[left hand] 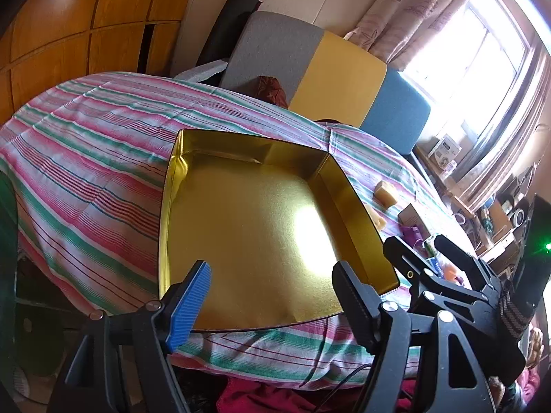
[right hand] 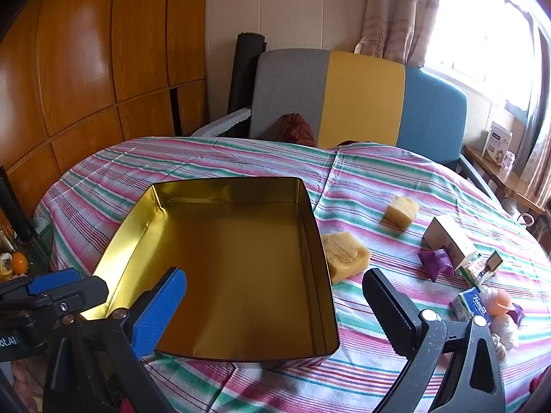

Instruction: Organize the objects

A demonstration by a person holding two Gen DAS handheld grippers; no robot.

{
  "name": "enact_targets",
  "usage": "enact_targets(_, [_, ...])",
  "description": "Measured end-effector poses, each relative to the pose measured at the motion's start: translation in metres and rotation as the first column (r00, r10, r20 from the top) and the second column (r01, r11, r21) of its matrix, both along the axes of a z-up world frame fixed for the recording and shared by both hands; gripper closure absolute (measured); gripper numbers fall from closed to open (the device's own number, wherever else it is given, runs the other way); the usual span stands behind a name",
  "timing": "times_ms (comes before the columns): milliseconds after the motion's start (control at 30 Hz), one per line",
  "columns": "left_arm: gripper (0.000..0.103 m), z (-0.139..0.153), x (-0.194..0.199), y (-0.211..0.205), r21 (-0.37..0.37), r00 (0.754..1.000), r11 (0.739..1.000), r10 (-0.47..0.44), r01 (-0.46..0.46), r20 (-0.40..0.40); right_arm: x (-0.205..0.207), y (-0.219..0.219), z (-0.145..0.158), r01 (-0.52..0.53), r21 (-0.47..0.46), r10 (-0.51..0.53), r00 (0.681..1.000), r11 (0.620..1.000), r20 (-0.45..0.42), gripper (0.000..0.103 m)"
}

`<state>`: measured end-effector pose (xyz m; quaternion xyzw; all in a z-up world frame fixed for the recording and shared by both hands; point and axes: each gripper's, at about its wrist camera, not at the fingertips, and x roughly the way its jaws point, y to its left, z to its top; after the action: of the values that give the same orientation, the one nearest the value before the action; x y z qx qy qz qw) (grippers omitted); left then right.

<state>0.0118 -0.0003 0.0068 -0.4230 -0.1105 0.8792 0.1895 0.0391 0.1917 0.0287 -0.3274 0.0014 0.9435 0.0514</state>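
Both tongs agape, empty-handed.

We see an open gold tin lying empty; beside it two yellow sponges, a white carton, purple ribbon, tissue pack.

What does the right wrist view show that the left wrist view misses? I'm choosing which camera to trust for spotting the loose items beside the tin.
Only the right wrist view shows the Tempo tissue pack, the doll-like toy and the purple bow clearly, plus the whole white carton. Only the left wrist view shows the right gripper from outside, covering those items. Both show the empty gold tin on the striped cloth, two yellow sponges, and open grippers holding nothing.
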Motion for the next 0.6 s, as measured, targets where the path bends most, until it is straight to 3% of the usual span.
enact_targets(167, [0.029, -0.002, 0.003, 0.006, -0.055, 0.999, 0.998, 0.011, -0.013, -0.045, -0.002, 0.006, -0.005, 0.017, -0.002, -0.017, 1.000, 1.000, 0.018, 0.000])
enact_targets(500, [0.029, -0.011, 0.002, 0.018, -0.140, 0.997, 0.988, -0.071, 0.065, -0.038, -0.002, 0.034, -0.009, 0.062, -0.025, -0.061, 0.998, 0.998, 0.022, 0.000])
enact_targets(600, [0.022, -0.013, 0.001, 0.024, -0.145, 0.995, 0.985, -0.098, 0.093, -0.030, 0.001, 0.046, -0.007, 0.074, -0.024, -0.073, 0.997, 0.997, 0.012, 0.000])
